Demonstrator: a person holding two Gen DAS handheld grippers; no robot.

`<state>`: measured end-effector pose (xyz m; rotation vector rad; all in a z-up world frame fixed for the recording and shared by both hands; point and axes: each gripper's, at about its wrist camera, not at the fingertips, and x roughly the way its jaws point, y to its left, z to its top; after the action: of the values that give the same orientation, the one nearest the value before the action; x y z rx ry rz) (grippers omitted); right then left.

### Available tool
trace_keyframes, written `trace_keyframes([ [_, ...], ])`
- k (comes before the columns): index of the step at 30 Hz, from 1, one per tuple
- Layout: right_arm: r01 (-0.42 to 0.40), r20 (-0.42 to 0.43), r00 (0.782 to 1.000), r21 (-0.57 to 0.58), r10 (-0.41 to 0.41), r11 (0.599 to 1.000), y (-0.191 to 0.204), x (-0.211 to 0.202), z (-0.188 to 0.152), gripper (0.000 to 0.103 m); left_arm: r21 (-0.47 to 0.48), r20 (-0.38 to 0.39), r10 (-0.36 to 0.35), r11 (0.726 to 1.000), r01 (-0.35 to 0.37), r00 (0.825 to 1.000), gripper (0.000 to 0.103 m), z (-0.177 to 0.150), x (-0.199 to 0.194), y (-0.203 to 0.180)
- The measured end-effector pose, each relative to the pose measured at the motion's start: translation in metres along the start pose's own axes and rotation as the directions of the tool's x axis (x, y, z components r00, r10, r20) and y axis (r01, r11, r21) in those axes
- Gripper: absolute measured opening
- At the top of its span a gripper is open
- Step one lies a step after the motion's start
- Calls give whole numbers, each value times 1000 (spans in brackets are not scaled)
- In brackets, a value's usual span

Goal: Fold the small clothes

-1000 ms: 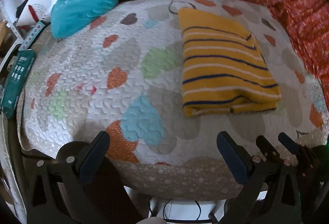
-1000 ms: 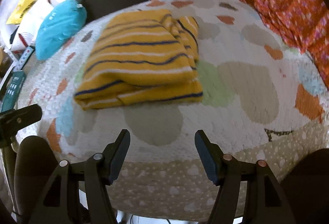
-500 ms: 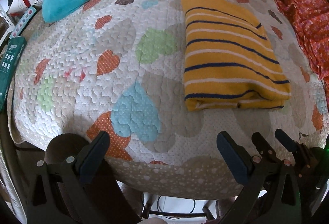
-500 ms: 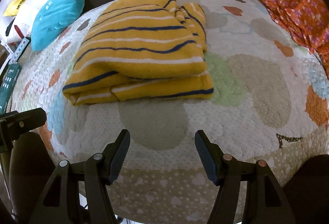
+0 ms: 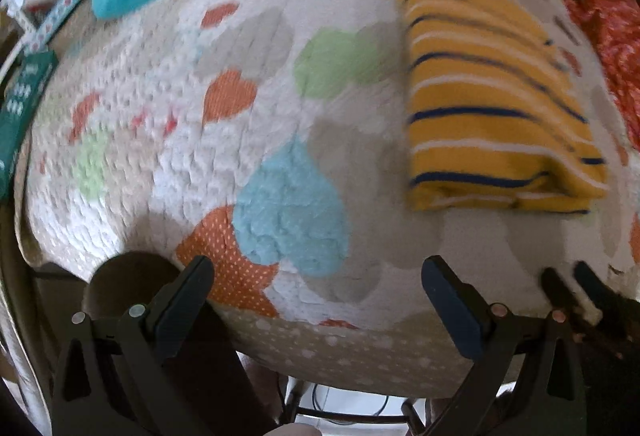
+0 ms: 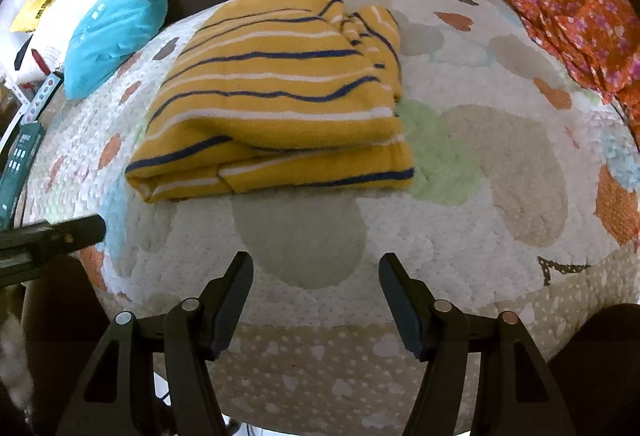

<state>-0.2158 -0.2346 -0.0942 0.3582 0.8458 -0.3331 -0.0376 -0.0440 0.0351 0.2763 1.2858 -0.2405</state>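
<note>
Both the left gripper (image 5: pixel 316 286) and right gripper (image 6: pixel 316 284) hang spread and empty over the quilt (image 6: pixel 500 172) (heart-patterned), near the folded striped jumper (image 6: pixel 280 92).

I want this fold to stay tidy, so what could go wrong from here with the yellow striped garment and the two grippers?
1. The folded yellow striped garment shows loose layered edges at its near end; a pinch there may catch only the top layer and undo the fold.
2. The right gripper and left gripper are both open and close together; the left one's finger shows beside the right, so they might collide.
3. The quilt is soft and may get pinched too.
</note>
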Motion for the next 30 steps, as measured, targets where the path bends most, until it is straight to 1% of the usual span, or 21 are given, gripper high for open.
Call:
trace_keyframes([
  [2,6,-13,1000,23,-6,1000,-7,1,-1,70,-14,-61,5,1000,-6,998,103,-3,21,6],
  [4,14,-22,1000,47,-13,999,-14,2,-3,70,-14,-122,12,1000,-14,992,103,-9,40,9],
  [5,17,-26,1000,58,-15,998,-17,3,-4,70,-15,-138,11,1000,-13,990,103,-13,46,10],
  [7,20,-31,999,78,-18,997,-22,4,-4,70,-35,-119,-7,999,3,993,103,-17,46,13],
  [8,21,-30,999,82,-19,996,-23,4,-4,70,-30,-115,-4,1000,1,993,103,-17,46,13],
  [11,18,-27,1000,78,-16,997,-22,4,-4,70,18,-96,27,1000,-25,995,103,-19,44,7],
  [13,10,-25,1000,77,-8,997,-21,4,-4,70,26,-97,25,999,-23,995,103,-20,45,7],
  [15,8,-20,1000,84,-6,996,-24,3,-3,70,10,-115,0,1000,1,993,103,-23,47,7],
  [16,9,-15,1000,94,-7,996,-26,1,-2,70,-6,-135,-27,1000,26,991,103,-24,50,10],
  [18,13,-1,1000,119,-13,993,-32,-3,1,70,-28,-178,-73,997,69,981,103,-24,55,17],
  [19,13,8,1000,137,-15,991,-37,-5,4,70,-32,-217,-98,995,93,971,103,-23,58,20],
  [20,12,17,1000,154,-14,988,-41,-8,6,70,-38,-228,-111,994,105,967,100,-22,57,23],
  [21,9,27,1000,173,-14,985,-47,-11,9,70,-43,-222,-123,992,117,967,80,-21,53,25],
  [22,5,38,999,190,-12,982,-52,-15,13,70,-39,-210,-152,988,148,966,61,-18,45,26],
  [24,-16,69,998,230,0,973,-65,-23,25,70,-27,-177,-183,983,181,967,49,-9,30,26],
  [26,-54,92,995,264,30,963,-76,-27,38,71,-26,-92,-239,971,238,967,49,10,8,27],
  [27,-92,103,993,284,65,954,-82,-26,47,73,-26,-65,-253,967,252,965,51,19,2,27],
  [28,-139,116,987,307,109,941,-88,-23,57,73,-26,-29,-275,961,274,961,60,37,-4,26],
  [30,-233,140,971,357,195,905,-100,-11,82,76,-36,15,-311,950,311,950,73,66,-7,24],
])
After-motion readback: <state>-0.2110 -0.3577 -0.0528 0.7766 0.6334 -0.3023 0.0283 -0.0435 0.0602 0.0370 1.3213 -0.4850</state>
